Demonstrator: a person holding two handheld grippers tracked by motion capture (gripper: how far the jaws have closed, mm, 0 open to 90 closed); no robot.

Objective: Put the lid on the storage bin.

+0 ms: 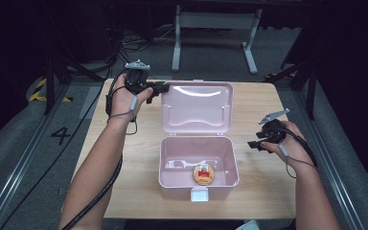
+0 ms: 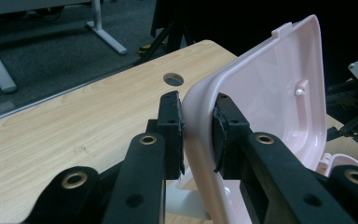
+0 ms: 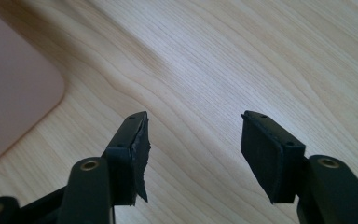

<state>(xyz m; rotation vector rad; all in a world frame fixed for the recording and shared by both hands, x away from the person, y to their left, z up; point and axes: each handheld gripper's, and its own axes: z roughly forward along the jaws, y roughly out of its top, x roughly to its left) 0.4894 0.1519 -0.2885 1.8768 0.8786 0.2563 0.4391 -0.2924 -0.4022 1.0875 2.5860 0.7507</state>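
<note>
Lid (image 2: 261,102) pinched in L claw (image 2: 198,130)

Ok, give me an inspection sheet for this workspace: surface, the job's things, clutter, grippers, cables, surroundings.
Surface: light wooden table, with a round hole near its far edge.
Job's things: pink box open at the middle; its lid is swung up toward the far side. A round red and gold tin lies inside.
Clutter: nothing seen.
Grippers: left gripper is clamped on the lid's rim at a corner, one pad on each side. Right gripper stands open over bare wood right of the box, holding nothing.
Cables: a black cable trails along the left forearm; more lie on the floor beyond.
Surroundings: grey floor, a white desk frame behind, dark stands at both sides.
</note>
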